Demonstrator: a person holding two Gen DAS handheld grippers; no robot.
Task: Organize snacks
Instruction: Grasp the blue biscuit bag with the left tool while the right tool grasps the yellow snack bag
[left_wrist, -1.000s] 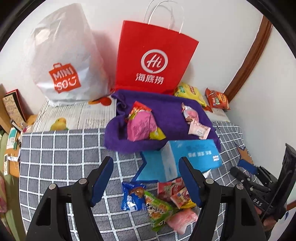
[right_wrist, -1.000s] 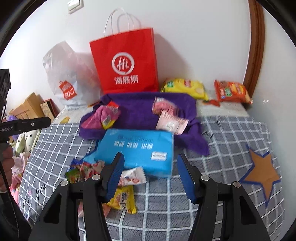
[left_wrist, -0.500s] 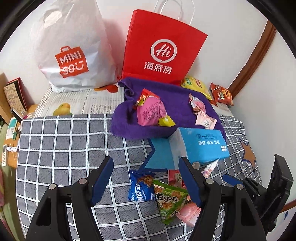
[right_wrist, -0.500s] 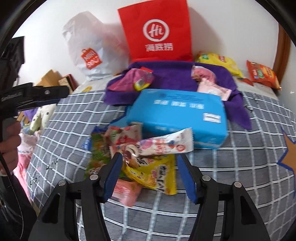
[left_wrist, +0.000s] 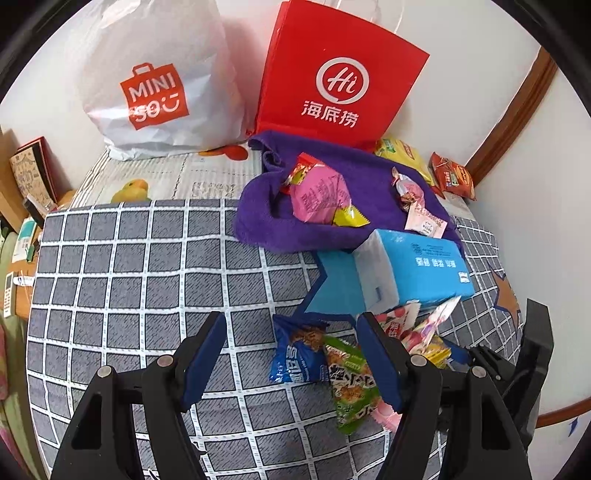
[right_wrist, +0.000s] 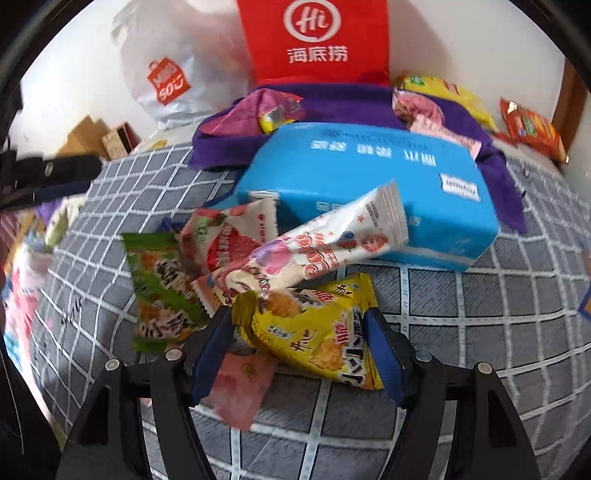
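Note:
A pile of snack packets lies on the grey checked cover in front of a blue tissue pack (right_wrist: 369, 184). My right gripper (right_wrist: 299, 325) is open, its jaws either side of a yellow snack packet (right_wrist: 314, 332), low over the pile. A white-and-pink packet (right_wrist: 325, 247), a green packet (right_wrist: 162, 288) and a pink packet (right_wrist: 240, 384) lie around it. My left gripper (left_wrist: 291, 339) is open and empty above the cover, left of a blue packet (left_wrist: 299, 354) and the green packet (left_wrist: 351, 384). More snacks (left_wrist: 321, 195) lie on a purple towel (left_wrist: 369, 177).
A red paper bag (left_wrist: 332, 74) and a white Miniso bag (left_wrist: 155, 81) stand against the back wall. Yellow (left_wrist: 402, 155) and orange (left_wrist: 450, 177) snack bags lie at the back right by the wall. Boxes (left_wrist: 26, 177) stand at the left edge.
My right gripper has dropped forward and down onto the snack pile, so the yellow packet now sits between its jaws. My left gripper has moved slightly closer to the pile.

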